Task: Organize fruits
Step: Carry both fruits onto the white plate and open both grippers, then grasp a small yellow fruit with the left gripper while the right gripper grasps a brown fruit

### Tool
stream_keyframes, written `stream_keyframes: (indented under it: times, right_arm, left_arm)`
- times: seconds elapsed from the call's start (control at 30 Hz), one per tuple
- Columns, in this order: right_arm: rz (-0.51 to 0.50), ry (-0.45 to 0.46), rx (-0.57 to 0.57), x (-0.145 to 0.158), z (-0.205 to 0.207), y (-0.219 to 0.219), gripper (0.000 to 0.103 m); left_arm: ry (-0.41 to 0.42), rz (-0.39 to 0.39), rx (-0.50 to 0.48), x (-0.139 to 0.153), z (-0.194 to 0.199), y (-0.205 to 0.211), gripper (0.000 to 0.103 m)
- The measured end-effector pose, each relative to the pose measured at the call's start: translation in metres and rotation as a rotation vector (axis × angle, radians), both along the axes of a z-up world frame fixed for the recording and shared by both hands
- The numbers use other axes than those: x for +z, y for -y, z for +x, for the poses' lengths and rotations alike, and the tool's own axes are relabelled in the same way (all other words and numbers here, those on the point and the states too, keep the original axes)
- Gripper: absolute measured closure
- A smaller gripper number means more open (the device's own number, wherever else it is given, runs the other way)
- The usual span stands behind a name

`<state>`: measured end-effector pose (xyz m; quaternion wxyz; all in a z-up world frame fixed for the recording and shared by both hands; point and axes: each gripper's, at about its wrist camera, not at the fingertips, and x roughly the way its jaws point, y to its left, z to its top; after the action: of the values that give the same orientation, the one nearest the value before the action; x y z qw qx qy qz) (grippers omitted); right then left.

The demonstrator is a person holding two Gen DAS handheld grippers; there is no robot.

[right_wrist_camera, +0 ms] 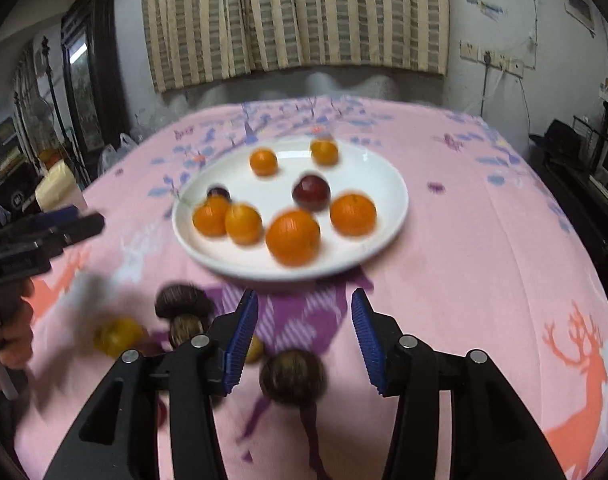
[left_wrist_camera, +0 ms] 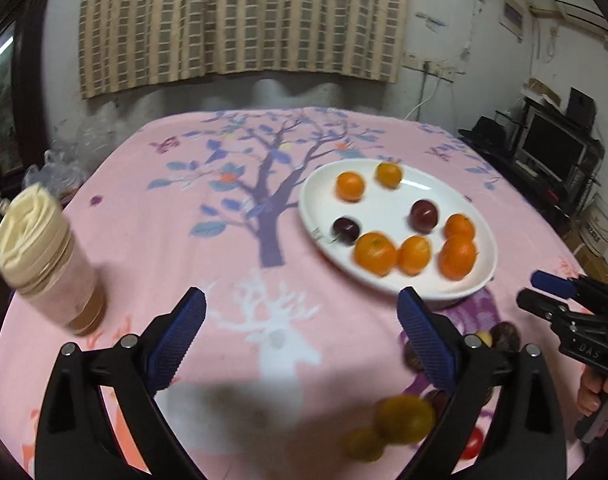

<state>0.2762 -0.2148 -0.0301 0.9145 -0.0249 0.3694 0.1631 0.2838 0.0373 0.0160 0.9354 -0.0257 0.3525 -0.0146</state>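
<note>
Left of white plate, lidded jar: left wrist view only. Plate on pink-clothed worktop holds oranges, dark plums, blurred. Left gripper jaws wide, empty. Right gripper jaws part open; brown fruit between, untouched.

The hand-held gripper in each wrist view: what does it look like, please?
Both match: the left hand-held gripper and the right hand-held gripper have black plastic frames with silver pivot bolts and two blue ribbed finger pads. The right one's side bears small embossed letters, unreadable.
</note>
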Motion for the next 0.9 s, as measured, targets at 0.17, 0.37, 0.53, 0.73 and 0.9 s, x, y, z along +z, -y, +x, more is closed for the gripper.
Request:
stream_keyframes:
  times: [0.17, 0.37, 0.53, 0.73, 0.9]
  right_arm:
    - [-0.032, -0.083, 0.018, -0.020, -0.008, -0.002, 0.054]
    - [-0.080, -0.121, 0.049, -0.031, -0.009, -0.012, 0.054]
    - [-0.128, -0.135, 0.054, -0.040, -0.010, -0.020, 0.060]
    - [-0.060, -0.154, 0.030, -0.036, -0.005, -0.009, 0.060]
    - [-0.046, -0.171, 0.013, -0.037, -0.002, -0.005, 0.060]
  left_arm:
    - [-0.051, -0.081, 0.040, -0.008, -0.004, -0.022, 0.009]
    - [-0.042, -0.072, 0.045, -0.006, -0.010, -0.028, 0.009]
    - [-0.026, -0.030, -0.017, -0.002, -0.020, -0.020, 0.009]
    - [-0.029, 0.066, -0.259, -0.008, -0.045, 0.001, 0.029]
    - [-0.097, 0.076, -0.410, -0.032, -0.063, 0.011, 0.045]
